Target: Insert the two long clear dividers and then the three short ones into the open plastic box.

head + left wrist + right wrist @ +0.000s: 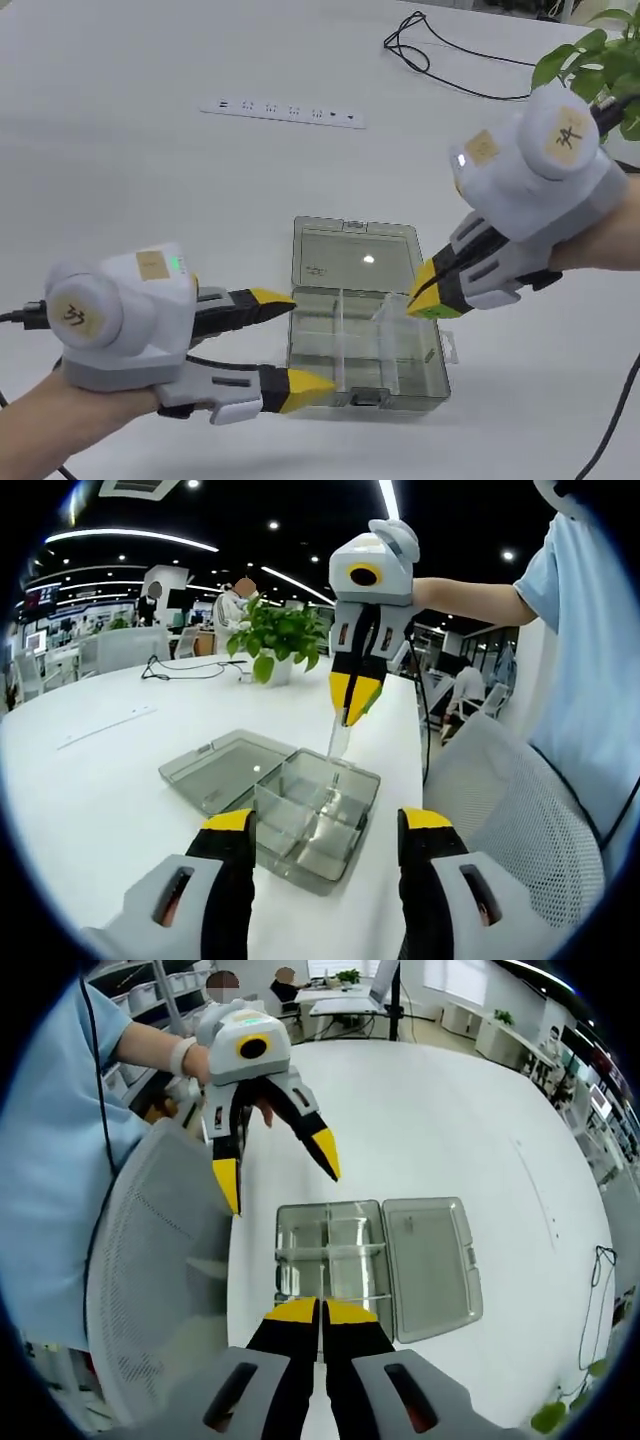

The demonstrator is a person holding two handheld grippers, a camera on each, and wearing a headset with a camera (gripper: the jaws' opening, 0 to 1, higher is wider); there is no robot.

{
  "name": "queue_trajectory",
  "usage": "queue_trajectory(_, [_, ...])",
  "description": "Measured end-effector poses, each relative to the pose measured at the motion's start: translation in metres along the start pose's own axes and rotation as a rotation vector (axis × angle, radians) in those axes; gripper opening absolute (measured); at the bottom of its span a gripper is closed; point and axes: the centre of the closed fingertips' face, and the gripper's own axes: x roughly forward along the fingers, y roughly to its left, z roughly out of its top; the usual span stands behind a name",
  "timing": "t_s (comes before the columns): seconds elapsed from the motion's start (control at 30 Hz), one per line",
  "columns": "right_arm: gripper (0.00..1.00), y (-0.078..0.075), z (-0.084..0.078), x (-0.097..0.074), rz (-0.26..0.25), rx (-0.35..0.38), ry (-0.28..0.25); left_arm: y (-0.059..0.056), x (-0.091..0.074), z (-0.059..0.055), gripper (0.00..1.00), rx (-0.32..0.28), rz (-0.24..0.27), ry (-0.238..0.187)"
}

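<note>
The clear plastic box (300, 345) lies open on the white table, its lid (355, 255) flat behind it. Clear dividers stand inside and split it into compartments (330, 1252). My right gripper (425, 297) hangs over the box's right half, shut on a short clear divider (390, 310). In the left gripper view that divider (338, 742) hangs upright from the right gripper (355, 702), its lower end just above the box (315, 805). My left gripper (290, 342) is open at the box's left end, with nothing between its fingers. The right gripper view also shows the left gripper (278, 1170).
A white power strip (283, 110) lies farther back on the table. A black cable (440, 60) and a green plant (590, 60) sit at the far right. A grey mesh chair (160, 1260) stands at the table's near edge. People stand in the background.
</note>
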Motion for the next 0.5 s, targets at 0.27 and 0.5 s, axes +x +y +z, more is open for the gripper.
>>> queue_trajectory(0.27, [0.02,0.000,-0.018,0.005,-0.005,0.021,0.029,0.014,-0.008,-0.004,0.84,0.001,0.069,0.013])
queue_trajectory(0.5, [0.02,-0.007,-0.031,0.010,-0.011,0.017,0.069,0.028,-0.015,-0.011,1.00,-0.007,0.148,0.047])
